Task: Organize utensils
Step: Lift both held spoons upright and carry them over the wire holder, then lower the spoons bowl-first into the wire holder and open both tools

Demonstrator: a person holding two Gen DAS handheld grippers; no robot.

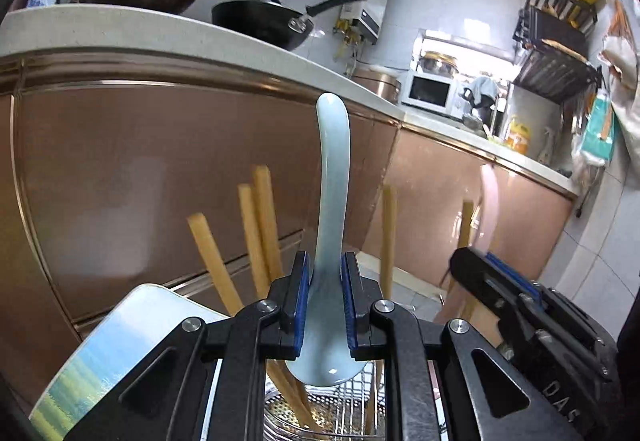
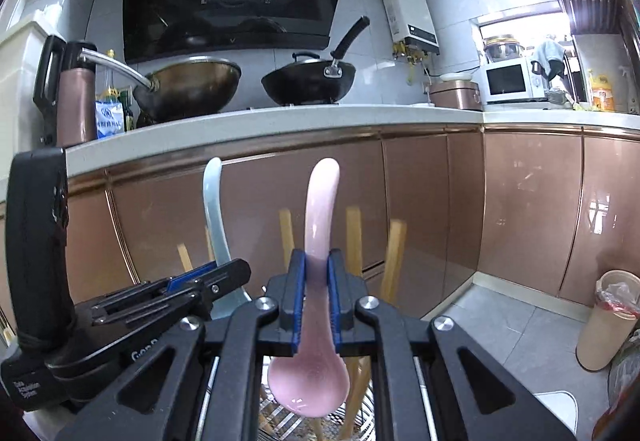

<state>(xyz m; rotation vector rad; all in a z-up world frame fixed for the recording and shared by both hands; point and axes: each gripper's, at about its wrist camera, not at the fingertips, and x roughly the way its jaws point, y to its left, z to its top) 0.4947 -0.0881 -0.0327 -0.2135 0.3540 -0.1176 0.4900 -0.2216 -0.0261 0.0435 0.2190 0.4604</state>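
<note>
My left gripper (image 1: 325,281) is shut on a pale blue ceramic spoon (image 1: 332,177), handle pointing up and away, bowl hanging below the pads. My right gripper (image 2: 317,281) is shut on a pink ceramic spoon (image 2: 318,225), held the same way. In the right wrist view the left gripper (image 2: 208,277) and its blue spoon (image 2: 214,209) show at the left. In the left wrist view the right gripper (image 1: 500,269) shows at the right with a blurred pink spoon (image 1: 490,201). Several wooden chopsticks (image 1: 260,229) stand below in a perforated metal holder (image 1: 288,413).
A wire rack (image 1: 356,401) sits under the grippers, with a pale tray or board (image 1: 120,341) at lower left. Copper cabinet doors (image 2: 432,201) face me under a white counter (image 2: 320,117) carrying two woks. A lined bin (image 2: 608,321) stands on the tiled floor at right.
</note>
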